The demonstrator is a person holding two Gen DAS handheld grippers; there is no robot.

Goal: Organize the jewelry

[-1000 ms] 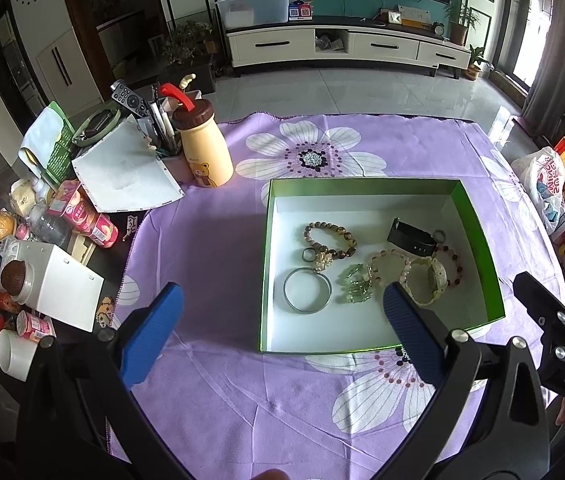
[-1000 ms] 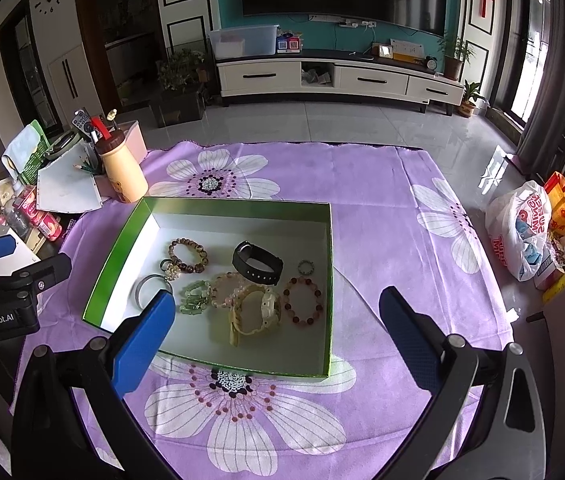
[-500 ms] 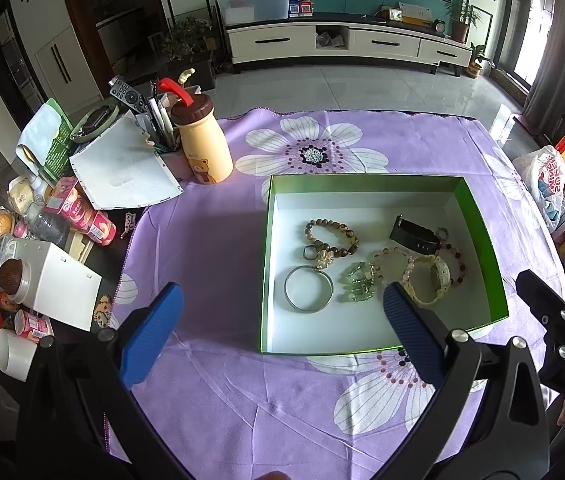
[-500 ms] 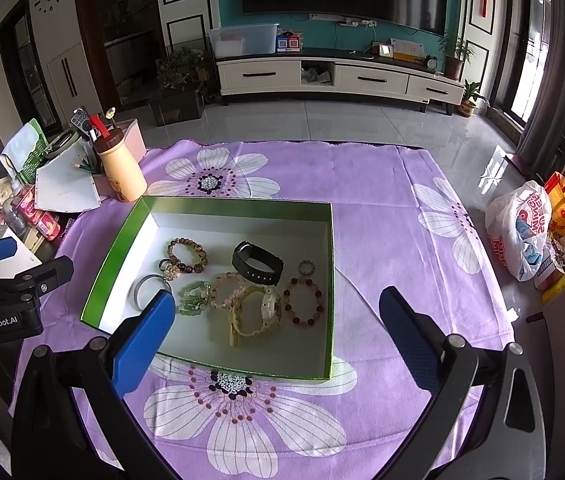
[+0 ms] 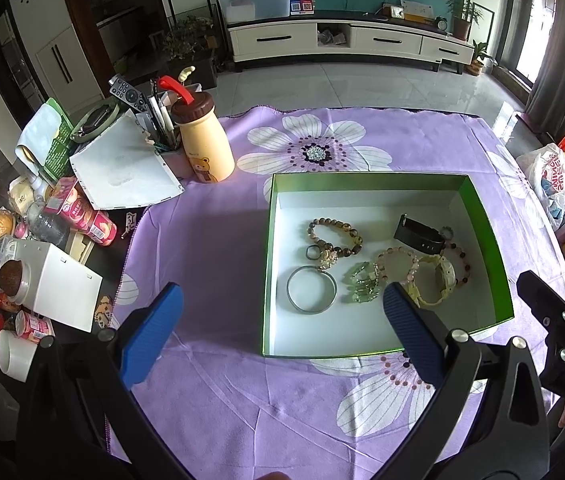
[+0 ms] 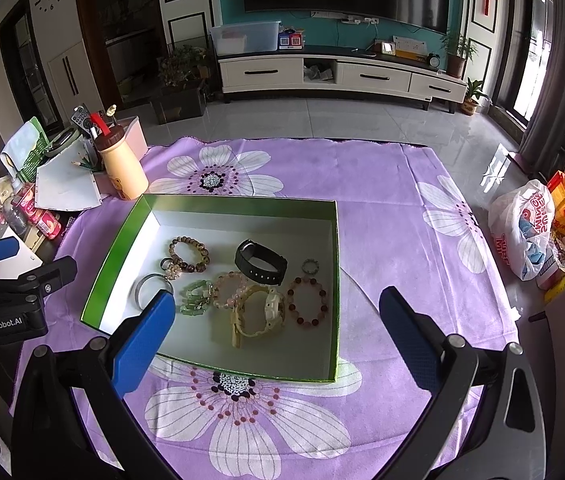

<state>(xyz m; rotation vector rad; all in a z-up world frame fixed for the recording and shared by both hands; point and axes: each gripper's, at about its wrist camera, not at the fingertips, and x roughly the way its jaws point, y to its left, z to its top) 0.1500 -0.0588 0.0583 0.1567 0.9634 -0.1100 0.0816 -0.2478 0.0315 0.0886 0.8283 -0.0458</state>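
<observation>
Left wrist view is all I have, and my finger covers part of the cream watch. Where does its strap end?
Observer: In the right wrist view the watch shows whole. Its strap end points at the near wall of the box and stops short of it.
Operator: Is the right gripper open?
Observer: Yes. The right gripper has its jaws wide apart and holds nothing.
Operator: And the ring behind the black band?
Observer: The ring lies apart from the band, between it and the box's right wall.
</observation>
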